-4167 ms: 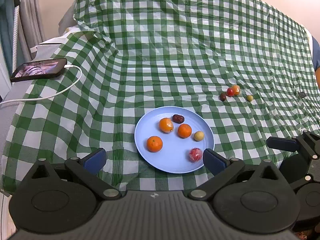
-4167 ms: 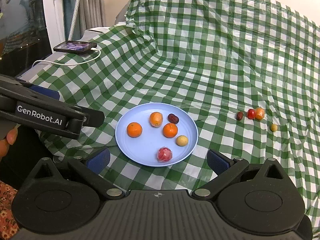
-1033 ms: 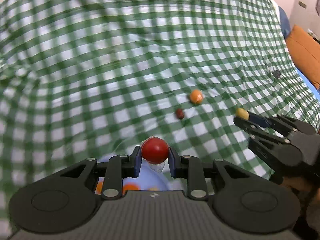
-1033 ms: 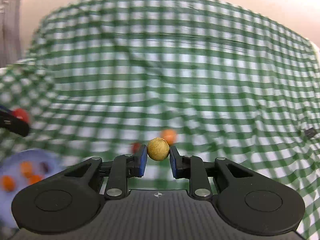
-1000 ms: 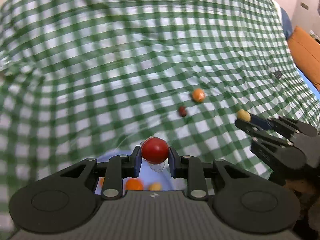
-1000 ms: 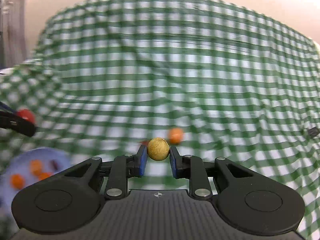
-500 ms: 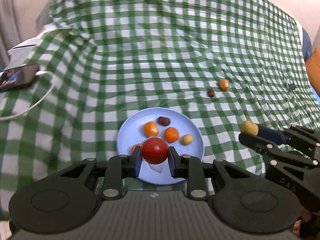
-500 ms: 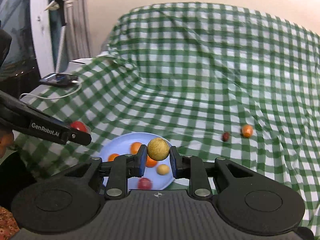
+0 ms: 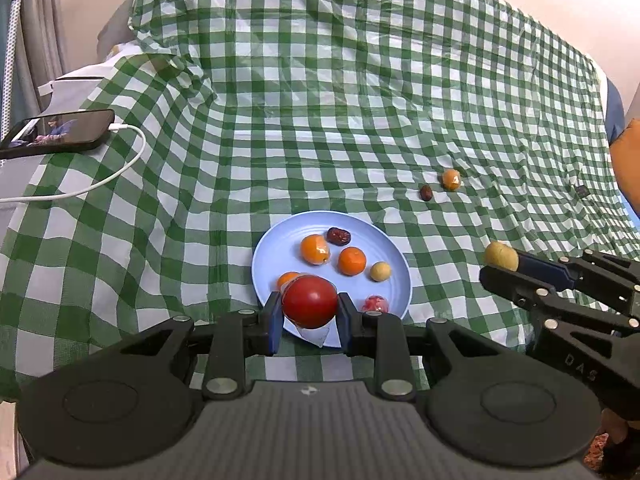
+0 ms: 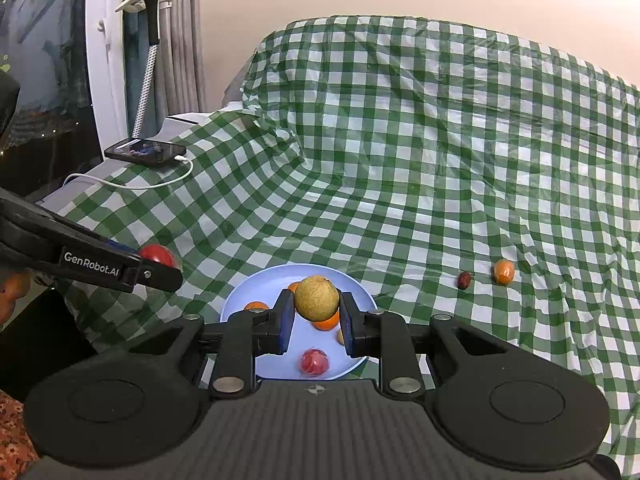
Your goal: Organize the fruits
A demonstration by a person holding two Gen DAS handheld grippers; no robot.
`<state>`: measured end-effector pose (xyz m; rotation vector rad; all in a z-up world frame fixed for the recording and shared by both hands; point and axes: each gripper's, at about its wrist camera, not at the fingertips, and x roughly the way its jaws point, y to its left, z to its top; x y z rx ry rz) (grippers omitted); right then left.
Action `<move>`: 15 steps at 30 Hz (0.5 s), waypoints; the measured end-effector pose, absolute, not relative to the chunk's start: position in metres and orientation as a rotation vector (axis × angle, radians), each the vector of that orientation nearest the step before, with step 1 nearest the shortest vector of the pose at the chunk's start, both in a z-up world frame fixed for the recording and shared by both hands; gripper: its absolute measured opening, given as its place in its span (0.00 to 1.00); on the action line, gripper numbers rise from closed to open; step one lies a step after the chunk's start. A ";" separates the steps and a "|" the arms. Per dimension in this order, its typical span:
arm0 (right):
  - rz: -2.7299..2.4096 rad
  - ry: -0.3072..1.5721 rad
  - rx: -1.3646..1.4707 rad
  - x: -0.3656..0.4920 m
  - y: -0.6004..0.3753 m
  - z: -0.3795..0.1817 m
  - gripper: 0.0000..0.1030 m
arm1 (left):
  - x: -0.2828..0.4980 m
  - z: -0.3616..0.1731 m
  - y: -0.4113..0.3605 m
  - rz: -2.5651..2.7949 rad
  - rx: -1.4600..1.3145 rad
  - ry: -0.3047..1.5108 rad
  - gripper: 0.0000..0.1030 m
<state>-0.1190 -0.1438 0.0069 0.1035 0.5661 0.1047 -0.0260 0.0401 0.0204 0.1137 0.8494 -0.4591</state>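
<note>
Both grippers now over round blue plate (image 9: 396, 256), gripping smooth fruit.

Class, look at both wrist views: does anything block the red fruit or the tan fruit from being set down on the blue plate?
Nothing visible stands between either fruit and the blue plate. The left gripper holds the red fruit over its near edge; the right gripper holds the tan fruit. Six fruits lie on the plate, with bare patches between them.

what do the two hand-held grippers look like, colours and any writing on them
Both are matte black plastic. The left hand-held gripper has blue pads on its fingers, silver bolts at the joints, two round discs and a ribbed body; its side reads GenRobot.AI in white. The right hand-held gripper looks the same, with raised letters DAS on its side.
</note>
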 end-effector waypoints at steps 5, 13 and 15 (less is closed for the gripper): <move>0.104 0.566 0.104 -0.119 -0.144 0.007 0.25 | -0.026 0.021 0.040 -0.464 0.109 0.847 0.30; 0.109 0.581 0.111 -0.118 -0.143 0.005 0.25 | -0.021 0.020 0.040 -0.455 0.104 0.856 0.30; 0.110 0.587 0.115 -0.116 -0.144 0.003 0.25 | -0.020 0.019 0.040 -0.456 0.103 0.857 0.30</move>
